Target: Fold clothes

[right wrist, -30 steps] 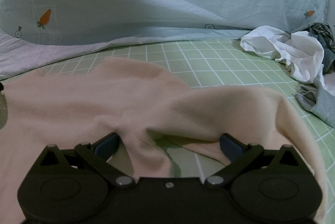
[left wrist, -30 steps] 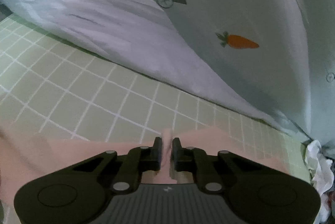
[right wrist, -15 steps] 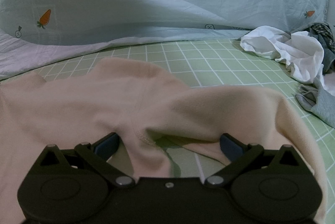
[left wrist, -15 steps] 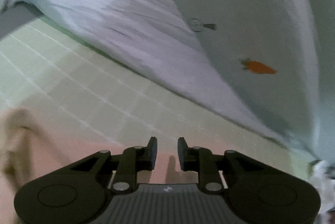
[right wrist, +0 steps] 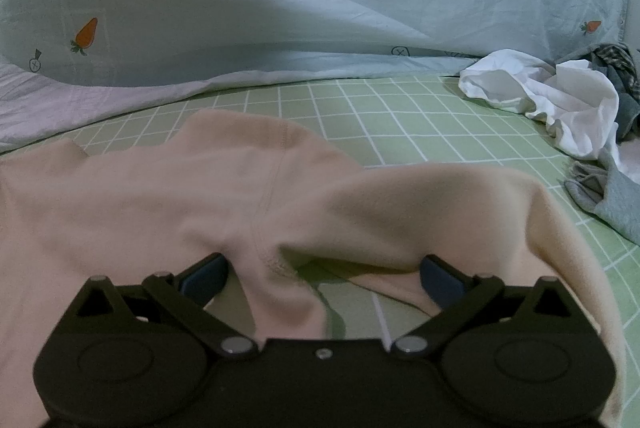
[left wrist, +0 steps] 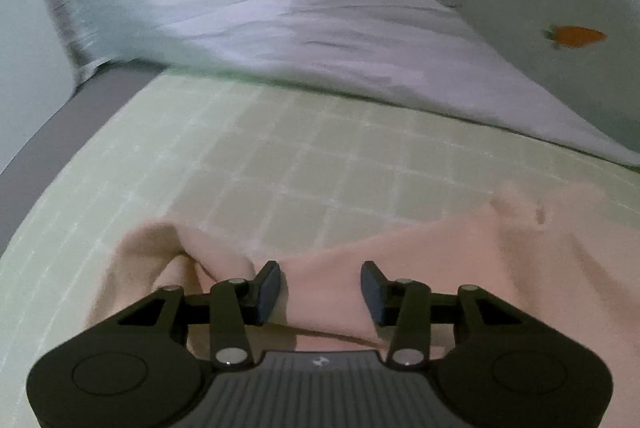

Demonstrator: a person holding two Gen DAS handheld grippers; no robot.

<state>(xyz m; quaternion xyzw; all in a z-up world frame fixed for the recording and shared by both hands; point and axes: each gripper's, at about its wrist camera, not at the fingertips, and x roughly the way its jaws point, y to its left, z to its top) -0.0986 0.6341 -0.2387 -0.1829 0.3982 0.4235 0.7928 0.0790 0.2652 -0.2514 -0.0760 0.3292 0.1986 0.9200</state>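
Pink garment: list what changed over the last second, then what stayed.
The left hand-held gripper let go of the pink garment; its jaws are opening, cloth lying loose between them, and its view swung toward the bed's edge. The right hand-held gripper, wide open over the garment, stayed put, as did the white clothes.

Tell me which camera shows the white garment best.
The right wrist view. The white garment lies crumpled and sharp at the far right on the green checked sheet, beside grey clothes. The left wrist view is blurred and does not show it at all.
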